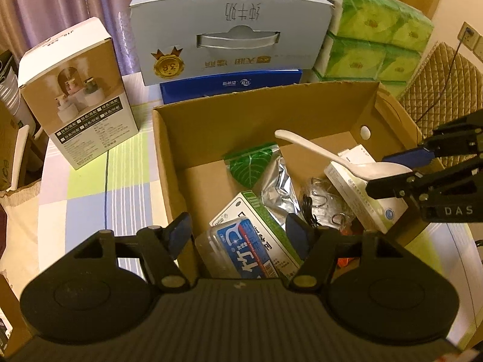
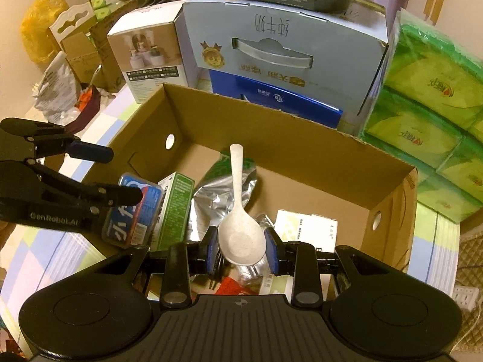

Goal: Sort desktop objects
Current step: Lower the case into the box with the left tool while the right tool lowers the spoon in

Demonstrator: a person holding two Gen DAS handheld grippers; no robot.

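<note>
Right claw [image 2: 241,250] is clamped on the bowl of a white speckled plastic spoon [image 2: 240,211], blue pads pressing both sides of the bowl, handle pointing straight ahead of the claw. The spoon hangs over the open brown cardboard box [image 2: 302,157], above the clutter inside and not touching it as far as I can tell.

Left claw [image 1: 238,230] has its jaws apart and holds nothing; it hovers over the near edge of the box. Just ahead of it and below lie a clear plastic case with a blue label [image 1: 241,250] and a green-and-white carton [image 1: 259,211]; further ahead, a silver foil pouch [image 1: 277,187]. From the right wrist view the left claw sits off to the left, beside the blue-label case.

Judgement: spoon is at drop-off, release next. Risks:
- Grip is on the curved, smooth bowl, so the spoon could squirt out or rotate early.
- Long handle could catch the far box wall, or the spoon could end up propped on the foil pouch.
- The two claws are near each other over the box; a sideways move could make them collide.
</note>
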